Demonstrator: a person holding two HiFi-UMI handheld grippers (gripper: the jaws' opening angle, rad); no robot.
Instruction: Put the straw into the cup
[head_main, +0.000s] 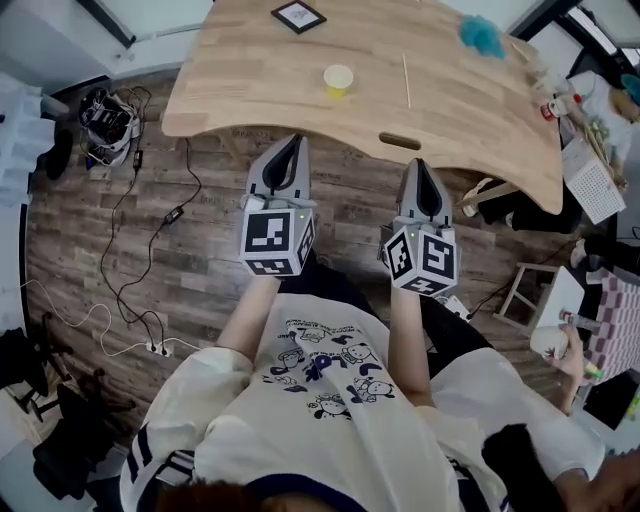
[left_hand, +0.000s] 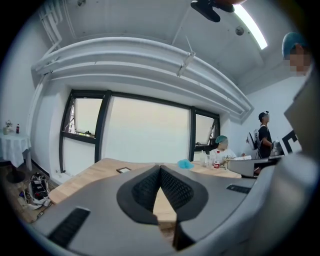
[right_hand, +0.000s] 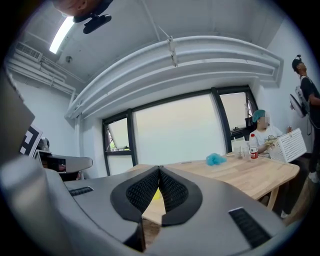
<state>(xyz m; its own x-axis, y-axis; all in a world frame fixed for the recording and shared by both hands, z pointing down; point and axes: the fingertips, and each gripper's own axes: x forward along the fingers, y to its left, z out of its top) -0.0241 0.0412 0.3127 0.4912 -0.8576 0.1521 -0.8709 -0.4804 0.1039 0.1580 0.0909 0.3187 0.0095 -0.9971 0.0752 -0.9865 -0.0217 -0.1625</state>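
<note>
The person is holding both grippers near the front edge of the wooden table (head_main: 240, 80). The left gripper (head_main: 292, 145) is pressing its jaws together, with nothing between them. The right gripper (head_main: 422, 167) is doing the same and holding nothing. The little yellow cup (head_main: 338, 78) is standing on the table at 1 o'clock from the left gripper, well apart. The thin straw (head_main: 406, 80) is lying flat at the cup's 3 o'clock, near it but not touching. A blue fluffy thing (head_main: 482, 36) is sitting at the straw's 2 o'clock.
</note>
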